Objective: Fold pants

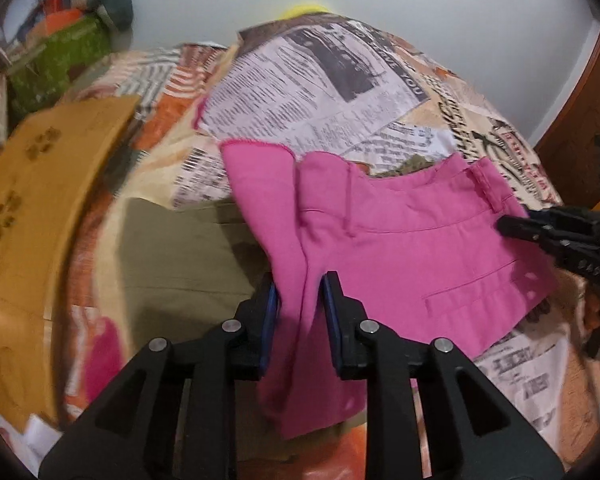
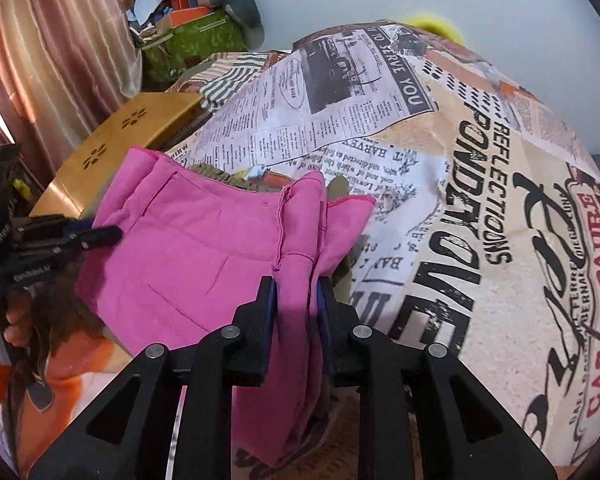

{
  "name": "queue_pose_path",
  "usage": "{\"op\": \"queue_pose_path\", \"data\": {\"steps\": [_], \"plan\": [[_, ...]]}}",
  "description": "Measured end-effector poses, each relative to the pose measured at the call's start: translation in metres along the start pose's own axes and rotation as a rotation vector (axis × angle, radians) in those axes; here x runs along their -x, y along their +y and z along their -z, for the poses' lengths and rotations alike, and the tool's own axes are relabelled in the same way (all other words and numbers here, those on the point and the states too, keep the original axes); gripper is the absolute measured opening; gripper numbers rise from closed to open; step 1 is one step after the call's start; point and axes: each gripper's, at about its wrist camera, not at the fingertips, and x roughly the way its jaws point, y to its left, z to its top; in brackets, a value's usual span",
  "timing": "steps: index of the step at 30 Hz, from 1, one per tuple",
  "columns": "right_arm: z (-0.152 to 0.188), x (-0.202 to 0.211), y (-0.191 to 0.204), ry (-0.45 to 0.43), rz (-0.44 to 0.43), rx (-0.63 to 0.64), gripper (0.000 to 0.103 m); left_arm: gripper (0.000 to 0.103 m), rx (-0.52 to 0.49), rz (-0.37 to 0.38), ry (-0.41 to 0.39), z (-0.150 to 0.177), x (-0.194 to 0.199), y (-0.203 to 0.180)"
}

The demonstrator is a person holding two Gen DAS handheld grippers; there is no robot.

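Observation:
Pink pants [image 1: 400, 248] are held up above the bed, spread between my two grippers. My left gripper [image 1: 300, 292] is shut on a bunched fold of the pink fabric at one end. My right gripper [image 2: 296, 292] is shut on a gathered fold of the pink pants [image 2: 204, 248] at the other end. The right gripper also shows at the right edge of the left wrist view [image 1: 516, 228], at the waistband. The left gripper shows at the left of the right wrist view [image 2: 108, 236], on the pants' edge.
A newspaper-print bedspread [image 2: 480, 208] covers the bed. Olive-green cloth [image 1: 188, 252] lies under the pants. A yellow wooden board [image 1: 44, 184] stands at the left. A green box with clutter [image 2: 196, 40] and a curtain [image 2: 48, 60] are at the back left.

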Motion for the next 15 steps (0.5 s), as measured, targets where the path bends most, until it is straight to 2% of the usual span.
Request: {"op": "queue_pose_path", "data": {"steps": [3,8,10,15], "plan": [[0.0,-0.001,-0.003,0.002,0.039,0.011,0.027,0.023,-0.016,-0.046,0.03,0.003,-0.003,0.003],[0.006,-0.002,-0.017,-0.007,0.072,-0.004,0.039,0.023,0.0,-0.075,0.074,0.009,-0.02,0.012],[0.009,-0.009,-0.023,0.016,0.074,-0.012,0.04,0.023,0.014,-0.076,0.083,0.011,-0.024,0.014],[0.008,0.001,-0.019,0.001,0.089,-0.011,0.04,0.023,0.015,-0.098,0.082,0.01,-0.02,0.012]]}}
